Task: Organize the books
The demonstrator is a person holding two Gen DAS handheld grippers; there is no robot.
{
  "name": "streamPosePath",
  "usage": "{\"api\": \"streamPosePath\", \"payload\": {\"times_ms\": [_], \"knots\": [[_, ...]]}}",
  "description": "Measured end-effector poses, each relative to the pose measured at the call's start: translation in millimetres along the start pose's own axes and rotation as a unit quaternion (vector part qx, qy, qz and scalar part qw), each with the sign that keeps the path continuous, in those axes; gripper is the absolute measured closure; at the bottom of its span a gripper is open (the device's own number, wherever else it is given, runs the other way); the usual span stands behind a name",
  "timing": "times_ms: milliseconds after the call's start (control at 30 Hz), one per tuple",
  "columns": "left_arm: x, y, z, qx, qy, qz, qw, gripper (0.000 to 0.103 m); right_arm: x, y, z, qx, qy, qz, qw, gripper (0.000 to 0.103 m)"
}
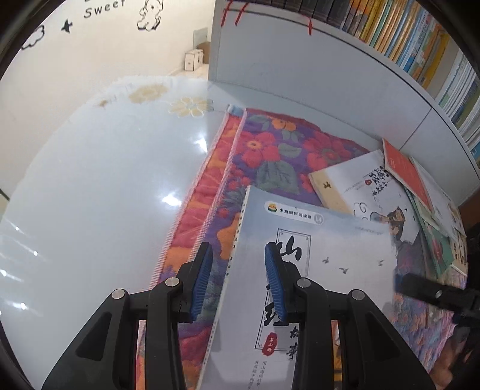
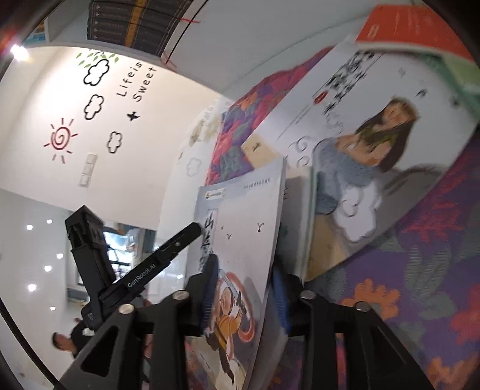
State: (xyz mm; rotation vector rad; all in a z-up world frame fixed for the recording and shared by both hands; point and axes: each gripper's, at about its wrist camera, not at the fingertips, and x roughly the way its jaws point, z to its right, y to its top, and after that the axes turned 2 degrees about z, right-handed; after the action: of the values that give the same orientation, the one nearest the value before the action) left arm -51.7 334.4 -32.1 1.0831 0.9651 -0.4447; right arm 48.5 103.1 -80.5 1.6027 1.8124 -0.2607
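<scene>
A pale grey-blue book [image 1: 324,240] with black calligraphy stands tilted on the floral rug [image 1: 270,144]. My left gripper [image 1: 237,246] straddles its spine edge. The right pad lies on the cover, the left finger sits behind the edge, and the book crosses the gap at a slant, held. In the right wrist view the same book [image 2: 246,228] rises between the blue pads of my right gripper [image 2: 246,265], whose jaws stand apart around it. One left-gripper finger [image 2: 168,255] reaches onto the cover. A right-gripper finger [image 1: 432,292] shows dark at the book's right edge.
A white book with a painted figure [image 1: 369,192] [image 2: 375,135], a red book [image 1: 405,171] [image 2: 411,27] and a green one [image 1: 438,243] lie overlapped by the white bookcase [image 1: 300,69], whose shelf holds several upright books [image 1: 420,45]. Glossy white floor [image 1: 105,180] lies left. A person [image 2: 63,342] sits far off.
</scene>
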Motion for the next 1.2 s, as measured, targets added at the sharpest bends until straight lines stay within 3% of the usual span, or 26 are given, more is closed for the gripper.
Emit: {"api": "streamPosePath", "payload": {"times_ms": [67, 233, 333, 433, 467, 600, 800, 867, 1033, 1200], "knots": [[-3, 0, 3, 0.011, 0.017, 0.001, 0.9998, 0.068, -12, 0, -3, -0.007, -0.027, 0.022, 0.999, 0.047], [6, -3, 3, 0.017, 0.032, -0.022, 0.9991, 0.068, -12, -1, 4, 0.001, -0.034, 0.003, 0.999, 0.047], [8, -4, 7, 0.031, 0.045, -0.025, 0.9982, 0.062, -5, -3, 5, 0.002, -0.037, -0.013, 0.999, 0.047], [10, -6, 11, 0.032, 0.000, -0.039, 0.9988, 0.058, 3, -7, 4, 0.006, -0.024, -0.032, 0.999, 0.047], [11, -7, 14, 0.034, 0.003, -0.038, 0.9987, 0.058, 5, -8, 2, 0.005, -0.019, -0.039, 0.999, 0.047], [6, -9, 27, 0.066, 0.048, -0.020, 0.9965, 0.057, 9, -11, -2, 0.000, -0.020, -0.041, 0.999, 0.046], [-11, -6, 29, 0.060, 0.033, -0.007, 0.9977, 0.058, -7, -6, -2, -0.002, -0.019, -0.017, 1.000, 0.046], [-21, -6, 32, 0.056, 0.008, -0.004, 0.9984, 0.058, -14, -3, -3, -0.001, -0.014, -0.010, 1.000, 0.046], [-47, -9, 57, 0.089, -0.005, 0.031, 0.9955, 0.058, -36, 4, -3, 0.006, 0.005, 0.008, 1.000, 0.046], [-63, -18, 85, 0.116, -0.027, 0.045, 0.9919, 0.058, -87, 17, 3, 0.021, 0.032, 0.058, 0.998, 0.045]]}}
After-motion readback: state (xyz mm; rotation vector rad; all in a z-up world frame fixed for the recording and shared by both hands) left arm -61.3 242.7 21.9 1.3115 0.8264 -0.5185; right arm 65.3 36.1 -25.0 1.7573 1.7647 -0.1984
